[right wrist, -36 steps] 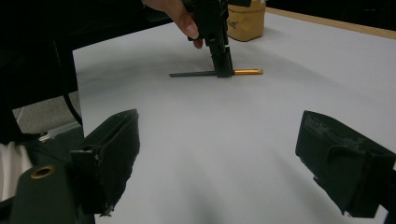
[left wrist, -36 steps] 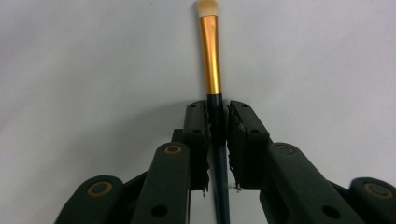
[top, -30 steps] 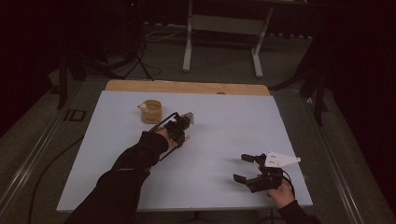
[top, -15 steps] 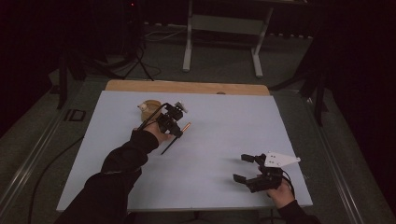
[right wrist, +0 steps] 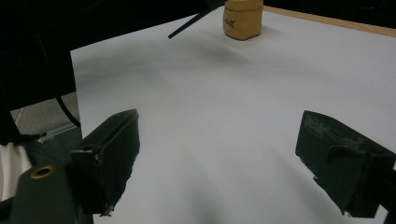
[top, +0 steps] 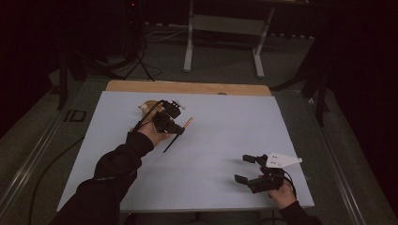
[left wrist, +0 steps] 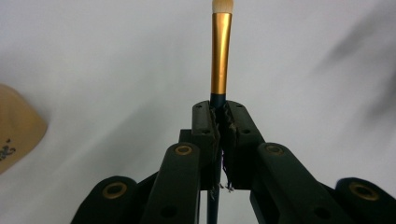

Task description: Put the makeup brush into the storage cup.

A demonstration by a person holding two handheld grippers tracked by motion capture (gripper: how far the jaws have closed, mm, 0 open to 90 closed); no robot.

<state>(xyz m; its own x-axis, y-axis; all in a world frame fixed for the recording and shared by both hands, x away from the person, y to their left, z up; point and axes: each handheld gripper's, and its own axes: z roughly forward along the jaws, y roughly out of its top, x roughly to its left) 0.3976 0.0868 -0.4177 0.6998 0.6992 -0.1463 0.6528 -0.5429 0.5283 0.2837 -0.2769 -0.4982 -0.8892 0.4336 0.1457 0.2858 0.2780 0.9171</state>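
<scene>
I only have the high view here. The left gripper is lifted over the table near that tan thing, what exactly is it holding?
Observer: A brush. In the left gripper view, the left gripper is shut on the dark handle just below a gold metal collar, with a pale bristle tip beyond it.
Operator: Is the grip centred or off to one side?
Observer: Centred. The handle runs straight up between the two pads, in line with the jaws.
Operator: And what is the tan thing?
Observer: In the right gripper view it is a small tan cup standing upright on the white table, with dark markings on its side.
Operator: Is the right gripper holding anything?
Observer: No. The right gripper is wide open, with bare table between the jaws.
</scene>
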